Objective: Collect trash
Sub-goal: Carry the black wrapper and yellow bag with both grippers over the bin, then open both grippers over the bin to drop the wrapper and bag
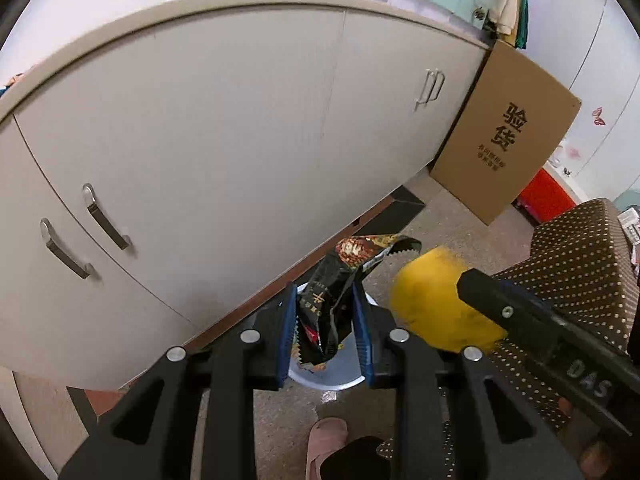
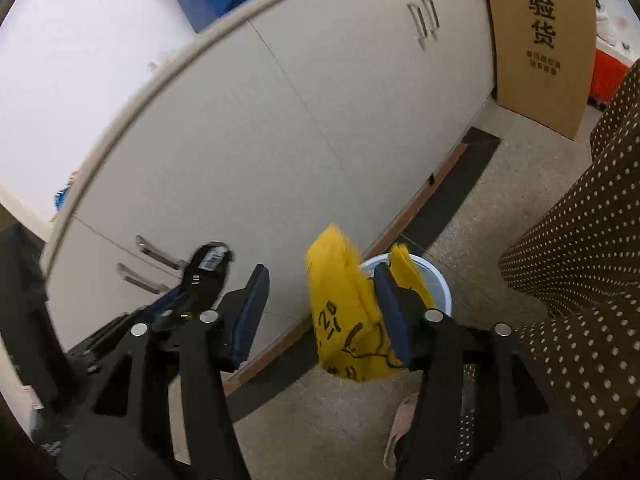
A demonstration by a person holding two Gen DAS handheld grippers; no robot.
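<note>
Wrapper, black foil, light and crinkly, was pinched mid-body by left gripper, lower centre. Yellow bag, soft and limp, hung loose between parted right gripper pads, over white bin beyond.

Black wrapper; yellow bag; beige cabinet; brown white-dotted cloth; white bin.

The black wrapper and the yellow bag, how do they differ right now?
The black wrapper is dark and glossy; the yellow bag is bright yellow with black print. The wrapper is clamped in the left gripper; the bag sits loose between the right gripper's parted pads. Both hang over the white bin.
</note>
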